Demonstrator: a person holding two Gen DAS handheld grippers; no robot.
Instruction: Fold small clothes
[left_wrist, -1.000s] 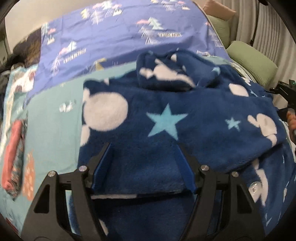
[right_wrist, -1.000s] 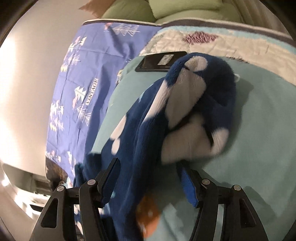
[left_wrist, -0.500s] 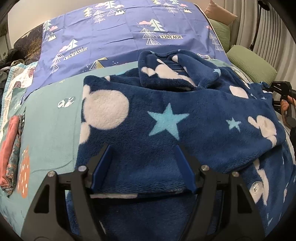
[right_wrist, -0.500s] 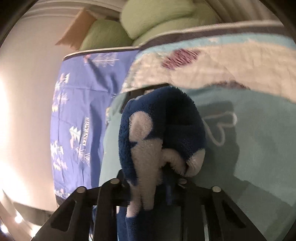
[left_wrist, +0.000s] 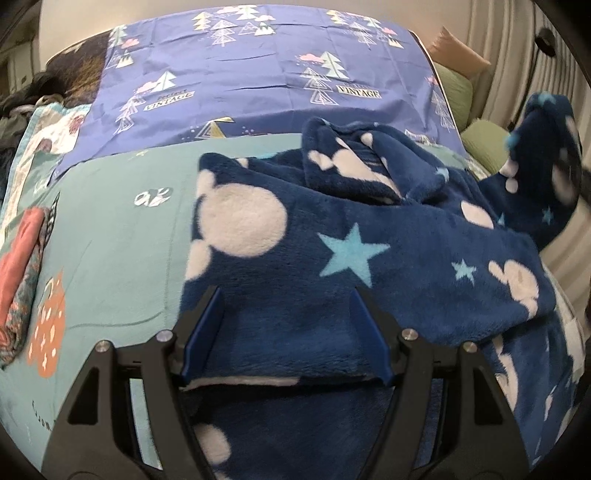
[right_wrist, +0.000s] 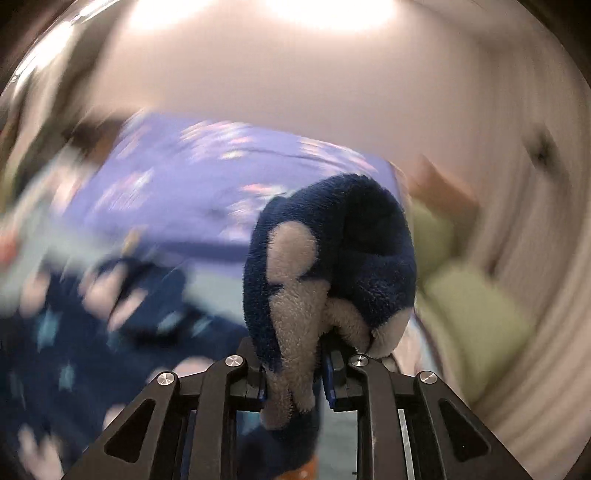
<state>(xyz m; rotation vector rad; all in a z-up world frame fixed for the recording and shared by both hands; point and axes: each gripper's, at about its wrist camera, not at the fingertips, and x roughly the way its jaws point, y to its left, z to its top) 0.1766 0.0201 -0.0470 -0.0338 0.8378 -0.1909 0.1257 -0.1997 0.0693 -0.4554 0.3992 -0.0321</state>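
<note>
Already we had the right gripper (right_wrist: 295, 384) pinching a bunched end of the navy fleece garment (left_wrist: 351, 258), its jaws nearly together on the white-and-blue plush and just easing apart a touch, with the cloth still caught between them. That held end stood lifted clear of the bed (left_wrist: 122, 236) at the far right, and from the left wrist view we saw it hanging up there, blurred, well above the rest of the fabric.

Meanwhile our left gripper (left_wrist: 286, 339) sat at the near edge with its jaws wide, the blue pads standing either side of the garment's near hem; the fleece lay between and under them, but we could not see the pads pressing on it.

So the relation that mattered was this: the garment's long axis ran from near left to far right across the teal bed cover, the body spread flat beyond the left jaws, the raised end off to the right. We judged the right hand to be the one carrying the fold, since it alone had cloth in the air, and the flat body lay to its left and below it. A crumpled ridge (left_wrist: 351, 162) sat on the far side of the body, right in the path of any fold brought over.
</note>
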